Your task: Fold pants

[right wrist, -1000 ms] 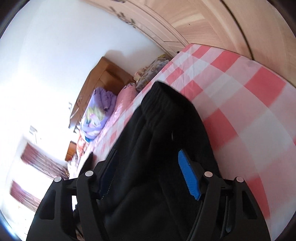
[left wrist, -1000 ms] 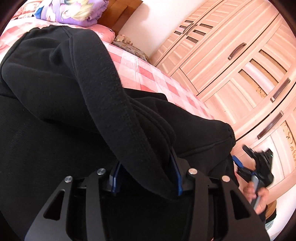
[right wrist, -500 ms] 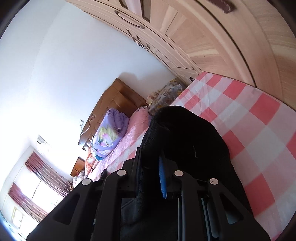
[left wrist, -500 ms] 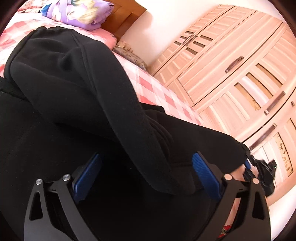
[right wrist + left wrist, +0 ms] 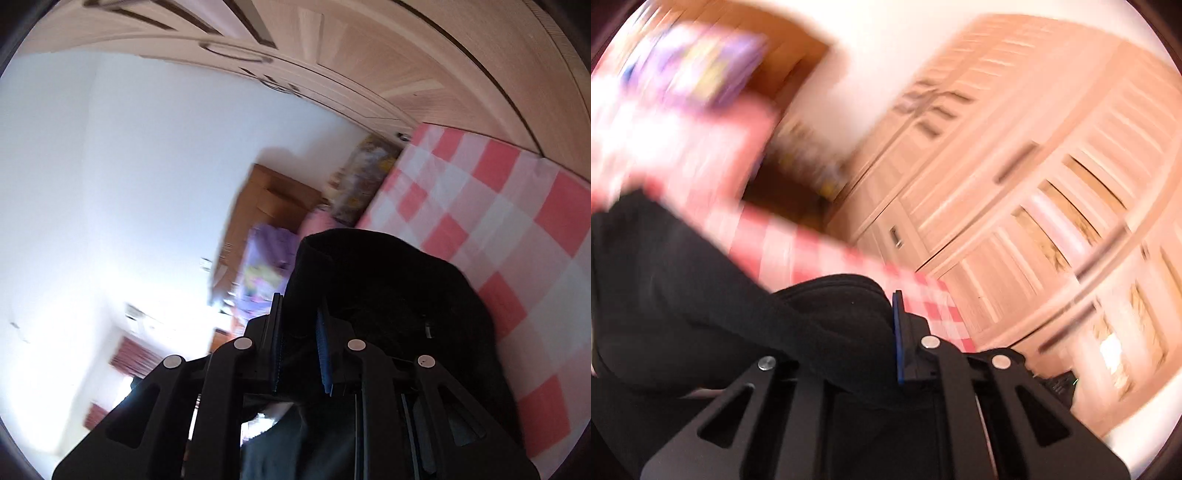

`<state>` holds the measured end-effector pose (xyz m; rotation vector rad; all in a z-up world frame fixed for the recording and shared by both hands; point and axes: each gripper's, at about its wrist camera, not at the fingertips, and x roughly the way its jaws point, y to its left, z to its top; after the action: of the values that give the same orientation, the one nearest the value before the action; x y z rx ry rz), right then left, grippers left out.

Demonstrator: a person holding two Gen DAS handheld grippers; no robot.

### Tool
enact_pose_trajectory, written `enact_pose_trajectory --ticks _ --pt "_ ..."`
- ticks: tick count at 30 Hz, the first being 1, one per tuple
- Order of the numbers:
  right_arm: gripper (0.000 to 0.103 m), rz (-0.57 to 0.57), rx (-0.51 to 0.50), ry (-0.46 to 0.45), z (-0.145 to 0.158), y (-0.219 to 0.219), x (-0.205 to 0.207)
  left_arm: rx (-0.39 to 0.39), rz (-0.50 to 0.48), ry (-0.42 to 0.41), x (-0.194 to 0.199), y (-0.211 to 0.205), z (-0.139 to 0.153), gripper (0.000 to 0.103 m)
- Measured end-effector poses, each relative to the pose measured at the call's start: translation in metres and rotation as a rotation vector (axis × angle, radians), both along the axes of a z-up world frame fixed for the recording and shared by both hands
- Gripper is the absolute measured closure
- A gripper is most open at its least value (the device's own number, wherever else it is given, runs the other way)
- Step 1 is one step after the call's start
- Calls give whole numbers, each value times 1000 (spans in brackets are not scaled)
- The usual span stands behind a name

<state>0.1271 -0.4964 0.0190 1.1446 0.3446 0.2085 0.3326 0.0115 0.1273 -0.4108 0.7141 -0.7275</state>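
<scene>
— Where the blue pad shows in the left wrist view, what does the left gripper [image 5: 849, 343] have?

— A thick fold of the black pants [image 5: 701, 295]. Only one pad is visible, pressed against the cloth; the other finger is buried under the fabric, so the jaws look closed on that fold.

— And the right gripper [image 5: 299, 343]?

— Its two pads stand close together with a band of the pants [image 5: 388, 288] pinched between them. The jaws are nearly closed on it.

— Which way do the pants run?

— From the left camera, the cloth stretches from the jaws away to the left and slightly up, a long dark mass over the bed [image 5: 798, 247]. From the right camera, the cloth humps up just past the pads, with a rolled edge at the top pointing towards the headboard [image 5: 273, 199]. I cannot tell waist from leg; the left view is badly blurred.

— What lies beyond?

— The red-and-white check sheet of the bed, just behind and beside the pants. Further off, a purple quilt [image 5: 262, 266] near the headboard, and a pale wooden wardrobe [image 5: 1034, 184] along the far side of the bed.
</scene>
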Motion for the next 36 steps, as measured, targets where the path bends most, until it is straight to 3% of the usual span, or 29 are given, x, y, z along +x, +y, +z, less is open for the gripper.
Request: enact_pose_trajectory --ticks 2,4,6,7,10,12,13,15,16,18,20,23,25,28,29,31,36 --pt "83 4 -41 16 -1 4 -12 153 -20 -135 -23 -11 11 94" --pt "83 35 -55 4 -6 8 -20 220 -42 -169 -37 -10 -2 94" --pt "84 58 -83 70 -14 13 -26 263 -27 -86 -40 -6 -25 94" --pt "84 71 -93 87 -16 16 -32 241 -38 -32 -47 1 -40 94" --pt "84 72 -159 60 -14 25 -61 117 -93 29 -88 27 -80 94" --pt "84 56 -246 153 -29 29 -76 175 -92 82 -108 34 -117 91" --pt "84 69 -249 195 -40 30 -79 196 -84 150 -116 40 -150 91" --pt "84 96 -208 296 -72 31 -83 165 -69 253 -120 47 -189 90" --pt "85 93 -209 325 -84 32 -85 134 -61 261 -123 52 -197 90" --pt "85 89 -178 299 -87 27 -88 84 -50 266 -123 56 -199 90" --pt "85 83 -177 266 -77 26 -90 89 -35 232 -127 56 -188 91" --pt "85 97 -222 205 -59 30 -97 148 3 74 -152 52 -145 91" --pt "85 96 -249 227 -62 31 -98 142 12 17 -166 54 -128 91" --pt "89 117 -248 327 -90 32 -93 183 27 58 -178 59 -152 91" --pt "89 110 -200 297 -97 27 -95 204 26 78 -180 58 -161 91" --pt "89 112 -202 300 -94 25 -95 234 32 140 -179 57 -186 91" --pt "88 120 -237 262 -77 29 -96 138 56 119 -182 70 -176 91"
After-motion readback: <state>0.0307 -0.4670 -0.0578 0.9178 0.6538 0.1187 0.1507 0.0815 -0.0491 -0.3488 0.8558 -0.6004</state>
